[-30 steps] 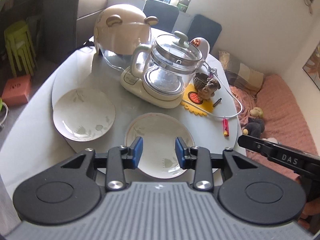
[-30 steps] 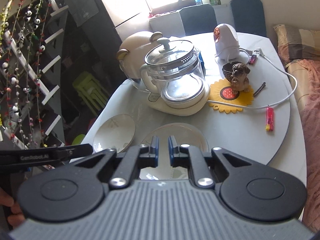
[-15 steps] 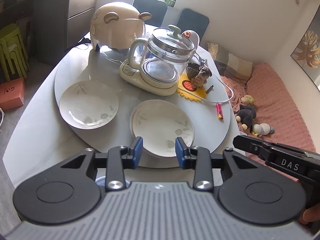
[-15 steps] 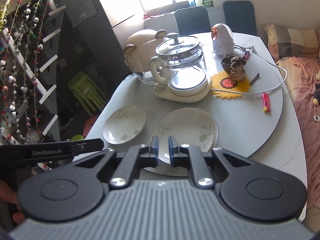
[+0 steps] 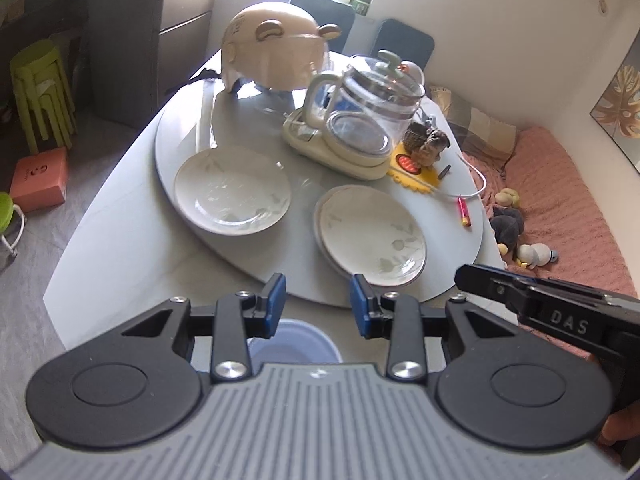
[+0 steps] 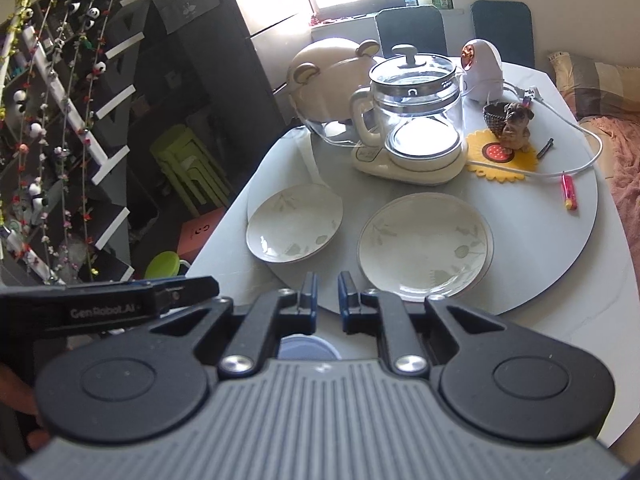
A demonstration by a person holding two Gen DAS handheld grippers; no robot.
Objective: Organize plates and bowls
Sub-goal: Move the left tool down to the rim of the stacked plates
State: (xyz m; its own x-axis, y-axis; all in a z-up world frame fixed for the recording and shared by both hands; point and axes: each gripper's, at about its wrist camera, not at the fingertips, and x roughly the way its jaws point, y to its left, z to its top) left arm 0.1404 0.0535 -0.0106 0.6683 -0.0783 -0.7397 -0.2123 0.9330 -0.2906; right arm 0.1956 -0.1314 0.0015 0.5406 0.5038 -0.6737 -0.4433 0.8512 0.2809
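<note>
Two white plates with faint leaf prints lie on the grey turntable (image 5: pixel 192 120). The left plate (image 5: pixel 232 192) (image 6: pixel 294 228) lies alone. The right plate (image 5: pixel 372 236) (image 6: pixel 424 244) seems to rest on a second one, whose rim shows beneath. My left gripper (image 5: pixel 318 304) hangs back over the table's near edge, open, with nothing between its blue pads. To its right my right gripper (image 6: pixel 328 296) is shut to a narrow slit and holds nothing. Both stand well short of the plates.
Behind the plates stand a glass kettle (image 5: pixel 360 120), a bear-eared dome cover (image 5: pixel 276 52), a dog figurine (image 5: pixel 430 144) on a yellow mat, a white cable and a red lighter (image 5: pixel 464 216). A bluish round container (image 5: pixel 292 340) sits below the grippers. A pink bed (image 5: pixel 560 200) lies to the right, green stools (image 5: pixel 40 88) to the left.
Both grippers have drawn back from the table, so the plates look smaller and farther off. The bluish container has come into view beneath them. The jaws look the same.
</note>
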